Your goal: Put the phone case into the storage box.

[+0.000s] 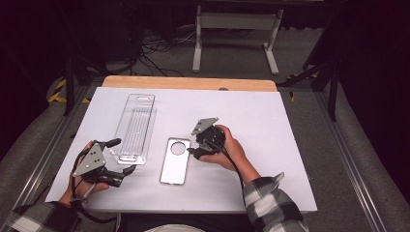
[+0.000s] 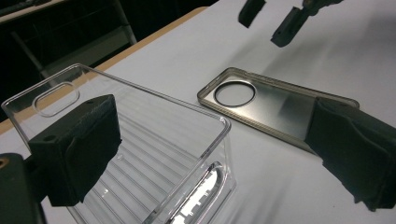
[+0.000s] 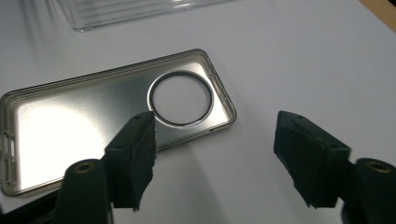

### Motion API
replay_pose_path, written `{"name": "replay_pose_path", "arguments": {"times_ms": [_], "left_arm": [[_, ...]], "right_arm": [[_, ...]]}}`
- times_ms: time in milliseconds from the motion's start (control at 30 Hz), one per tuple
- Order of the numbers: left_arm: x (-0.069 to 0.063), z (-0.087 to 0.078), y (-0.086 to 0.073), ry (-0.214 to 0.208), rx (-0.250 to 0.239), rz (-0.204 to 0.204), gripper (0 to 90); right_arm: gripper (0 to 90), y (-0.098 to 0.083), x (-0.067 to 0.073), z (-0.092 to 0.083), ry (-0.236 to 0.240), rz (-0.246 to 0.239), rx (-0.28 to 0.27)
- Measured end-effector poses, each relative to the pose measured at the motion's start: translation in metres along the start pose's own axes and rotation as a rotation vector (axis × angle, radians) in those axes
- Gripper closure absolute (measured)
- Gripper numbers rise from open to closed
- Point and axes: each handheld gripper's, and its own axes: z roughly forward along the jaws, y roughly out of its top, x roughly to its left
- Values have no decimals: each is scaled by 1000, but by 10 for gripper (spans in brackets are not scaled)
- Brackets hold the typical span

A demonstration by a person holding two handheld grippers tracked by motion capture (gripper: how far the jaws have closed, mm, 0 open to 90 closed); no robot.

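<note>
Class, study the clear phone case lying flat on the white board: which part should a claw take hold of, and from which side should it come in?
Probably one long side rim of the phone case. It lies flat, open side up, so only the thin raised wall offers pads any purchase. The open right claw hovers beside its camera-hole end; it could come down from above on that right-hand rim, one pad inside the wall, one outside.

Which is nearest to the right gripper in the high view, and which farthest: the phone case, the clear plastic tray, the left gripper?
From the right gripper:
1. Phone case: flat on the white sheet, just to its left.
2. Clear plastic tray: farther left, beyond the case.
3. Left gripper: farthest, at the tray's near end by the table's left edge, jaws open.
</note>
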Motion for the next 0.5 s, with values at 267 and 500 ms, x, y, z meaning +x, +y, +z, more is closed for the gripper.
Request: {"name": "replay_pose_path", "arguments": {"times_ms": [267, 500], "left_arm": [[-1, 0, 0, -10, 0, -3, 35], [-1, 1, -2, -17, 6, -2, 38]], "right_arm": [[207, 27, -18, 31, 26, -40, 114], [498, 42, -28, 61, 81, -68, 254]]}}
